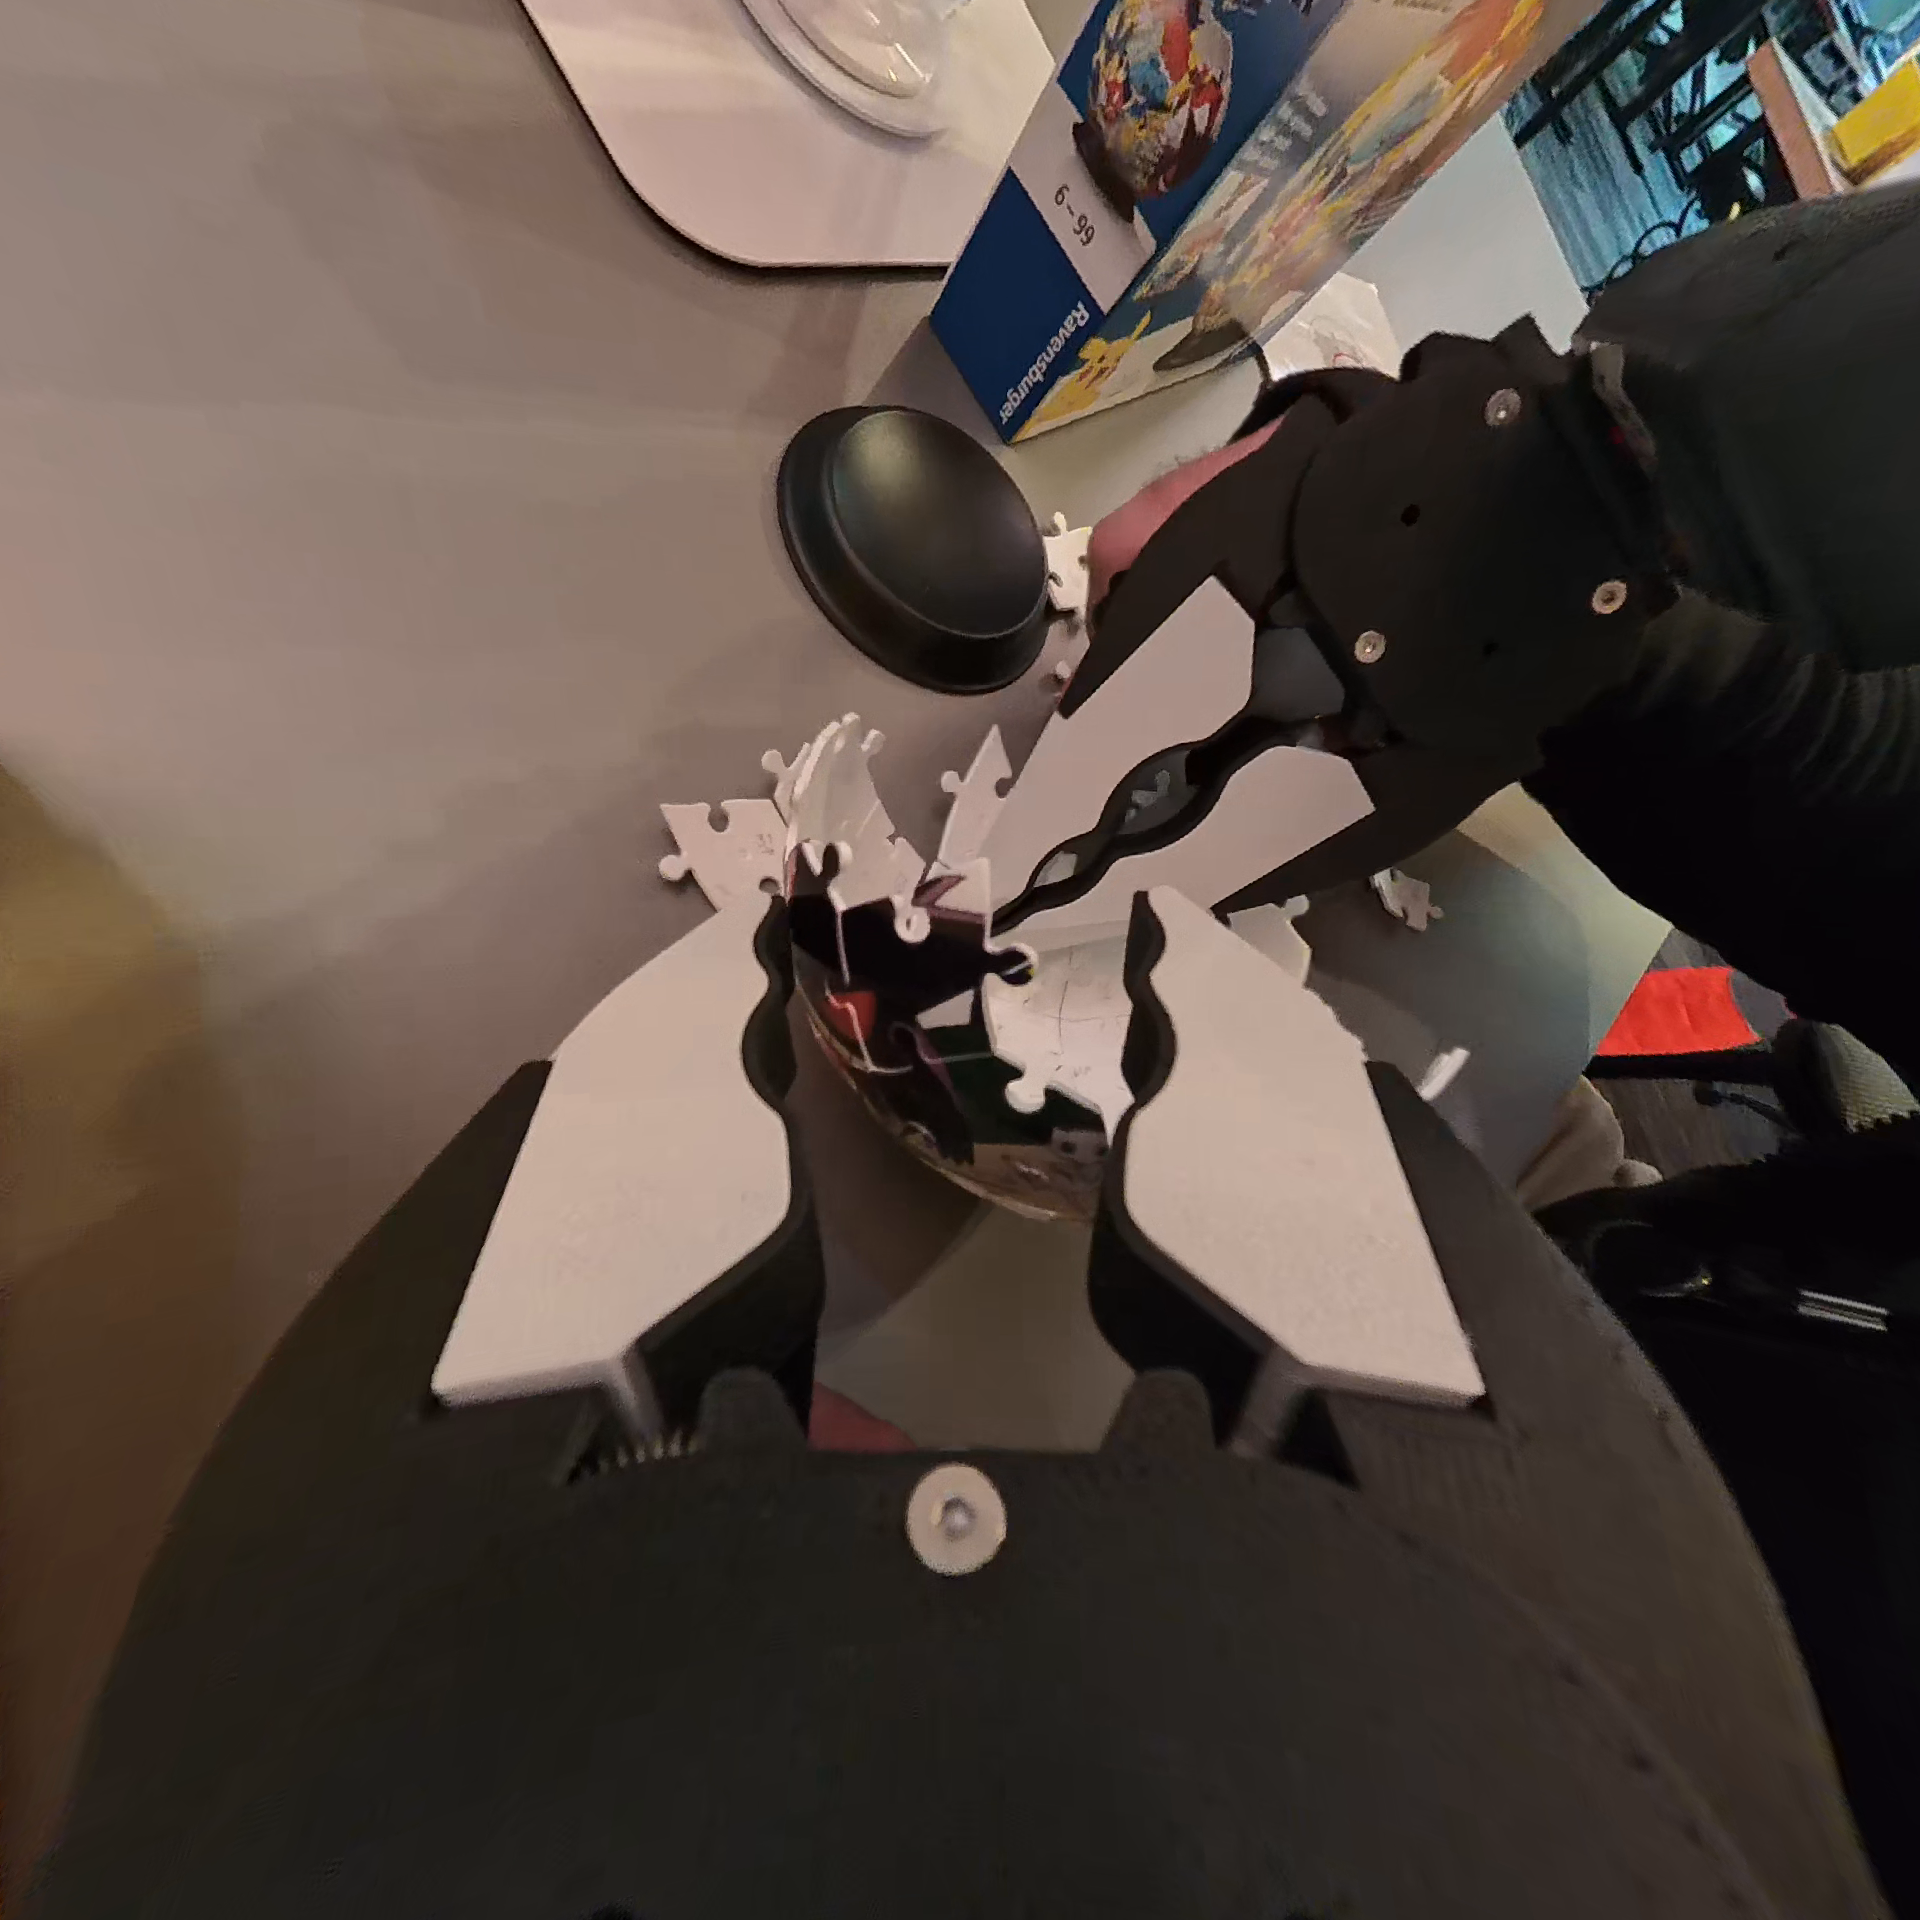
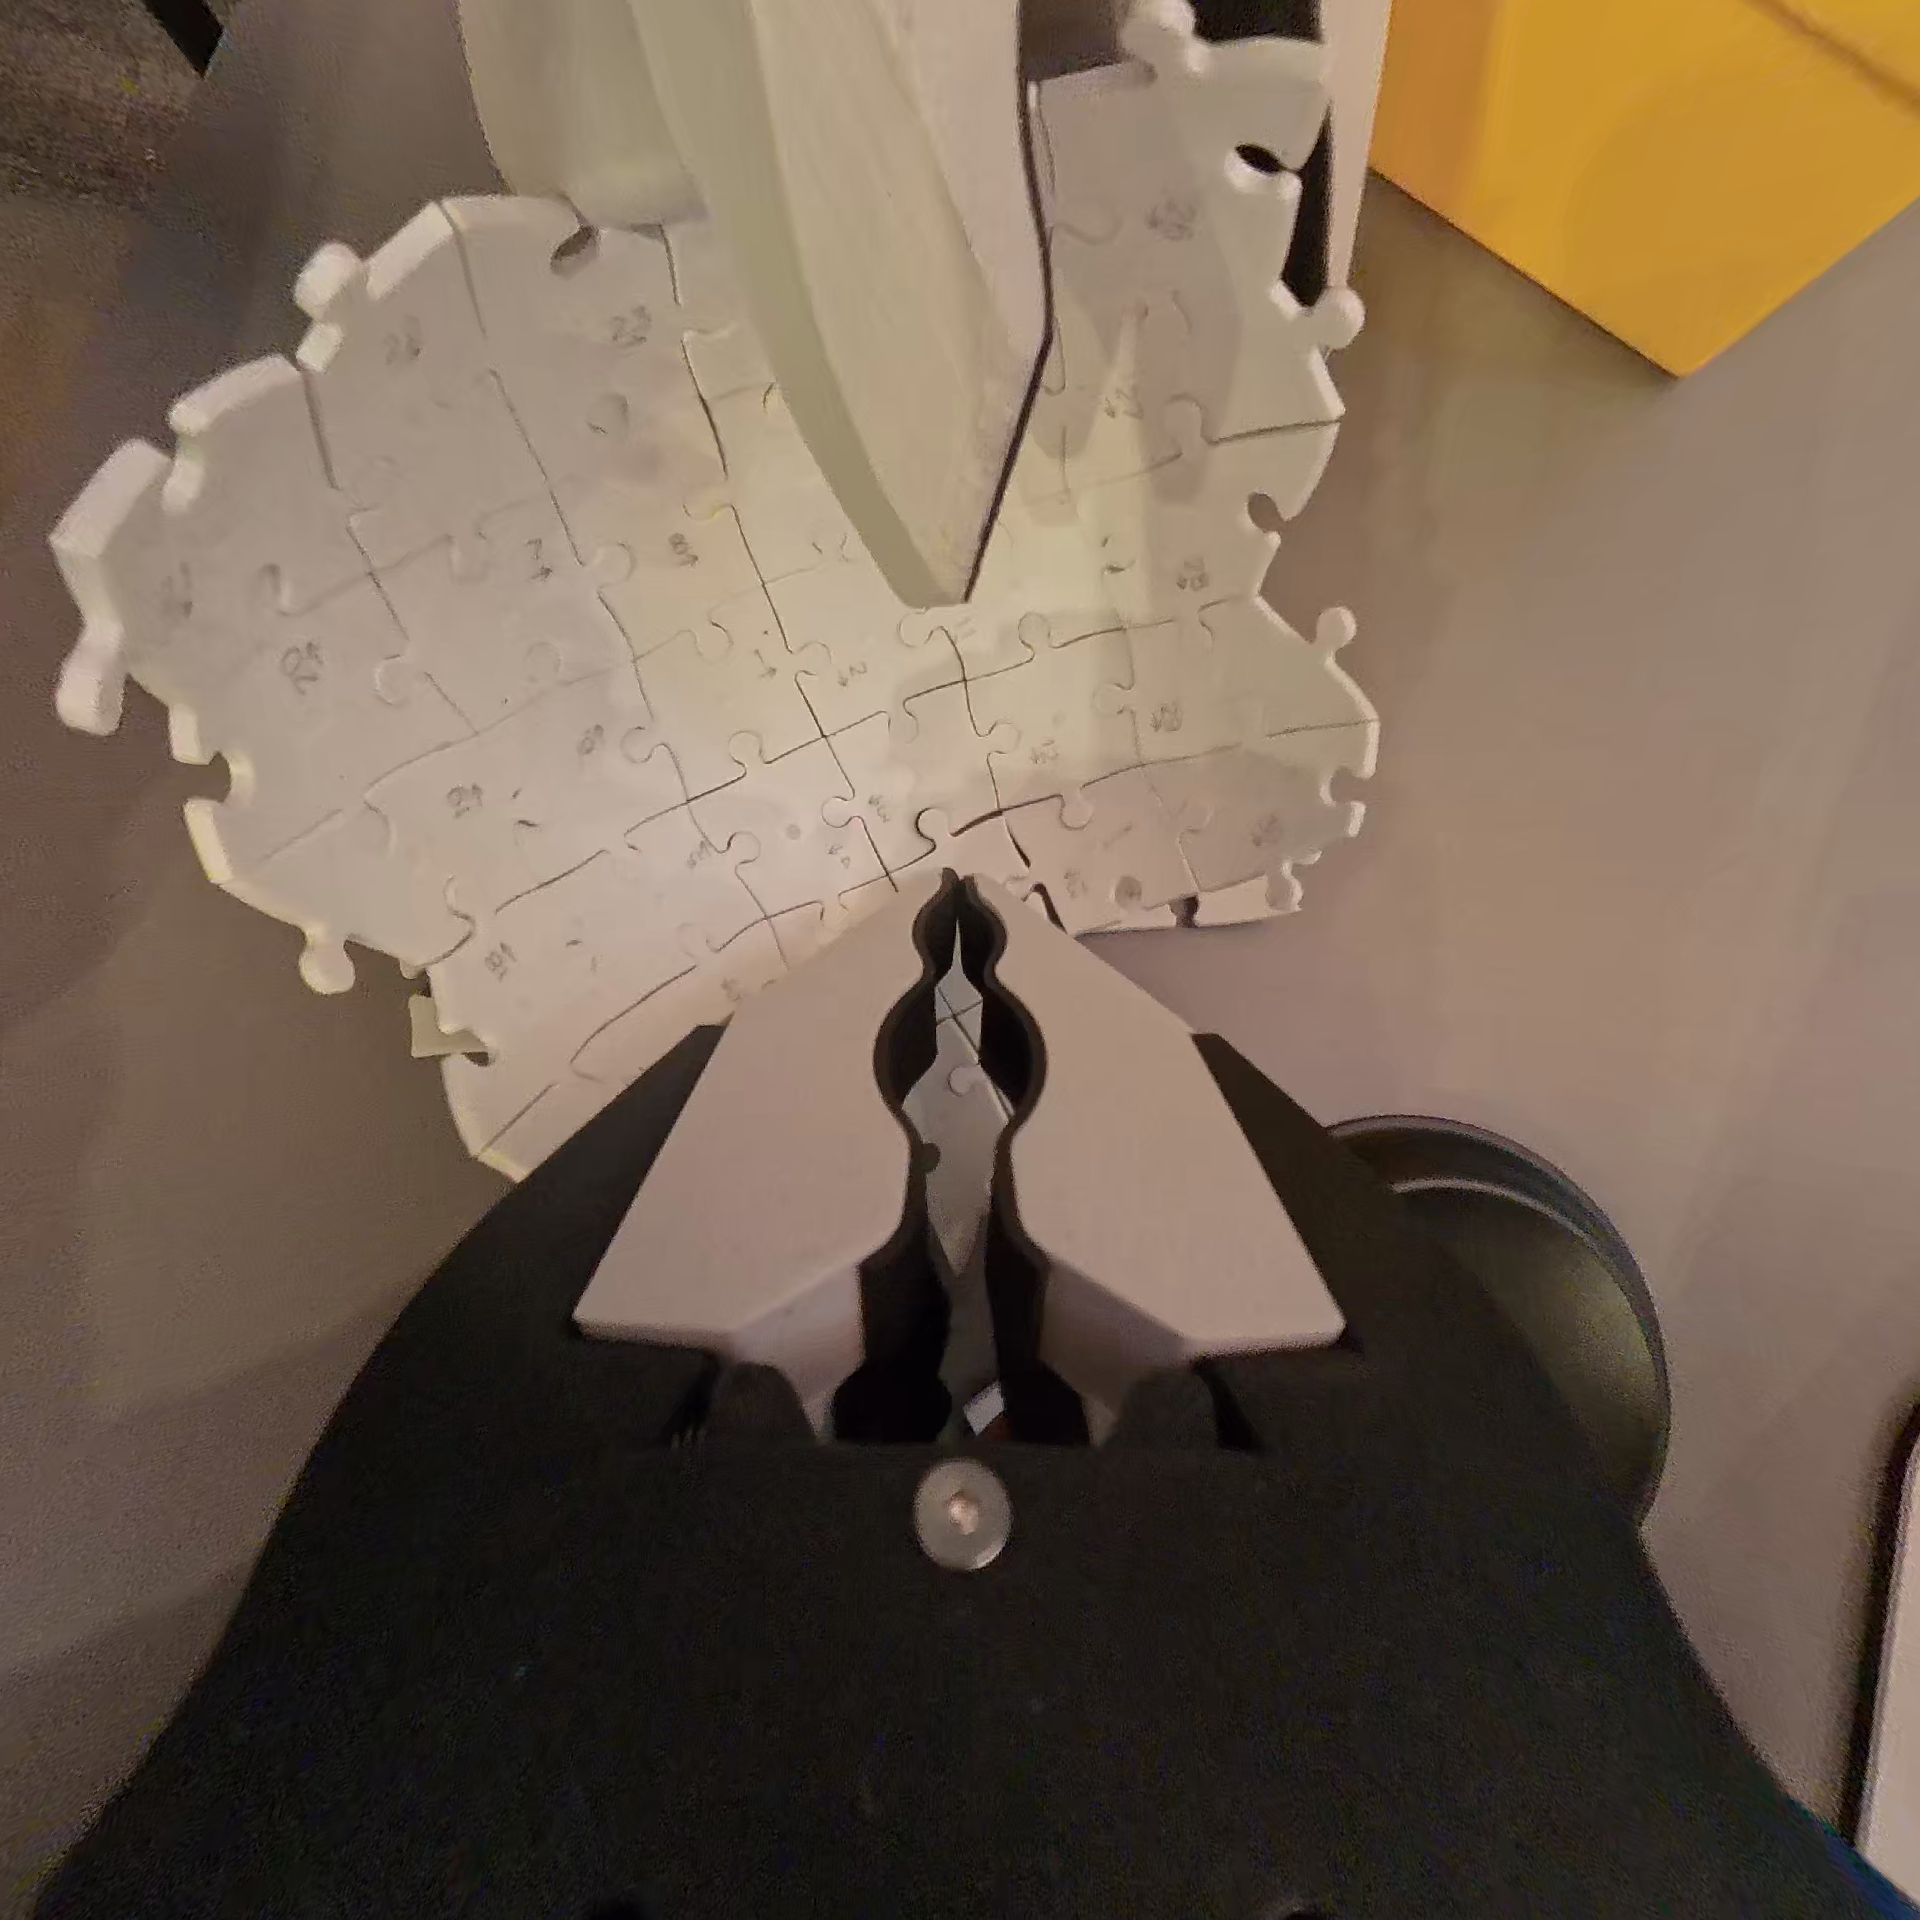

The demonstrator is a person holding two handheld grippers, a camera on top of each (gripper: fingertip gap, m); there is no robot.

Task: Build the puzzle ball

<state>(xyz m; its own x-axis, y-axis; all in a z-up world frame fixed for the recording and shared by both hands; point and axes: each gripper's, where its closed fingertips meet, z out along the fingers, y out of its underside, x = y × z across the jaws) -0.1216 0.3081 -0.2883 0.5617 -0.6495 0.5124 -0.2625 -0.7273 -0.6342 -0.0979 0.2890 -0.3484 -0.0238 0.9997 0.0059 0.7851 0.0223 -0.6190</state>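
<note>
The partly built puzzle ball shell (image 1: 935,1049) sits between my left gripper's (image 1: 956,925) fingers, which are spread and touch its two sides. Its printed outer face and part of its white inside show. In the right wrist view the shell's white numbered inside (image 2: 644,665) fills the middle, with a left finger (image 2: 831,312) lying over it at the top. My right gripper (image 2: 951,888) is shut, its tips resting on the shell's inside near the lower rim. It also shows in the left wrist view (image 1: 1006,916), coming in from the upper right. I cannot tell whether it pinches a piece.
A black round stand (image 1: 914,551) lies on the grey table (image 1: 364,520) behind the shell, and also shows at the right (image 2: 1517,1278). The puzzle box (image 1: 1195,208) stands beyond it. Loose white pieces (image 1: 727,847) lie nearby. A white board (image 1: 727,156) is far left, a yellow object (image 2: 1662,156) right. The grippers' ends are close to 7 cm from one another.
</note>
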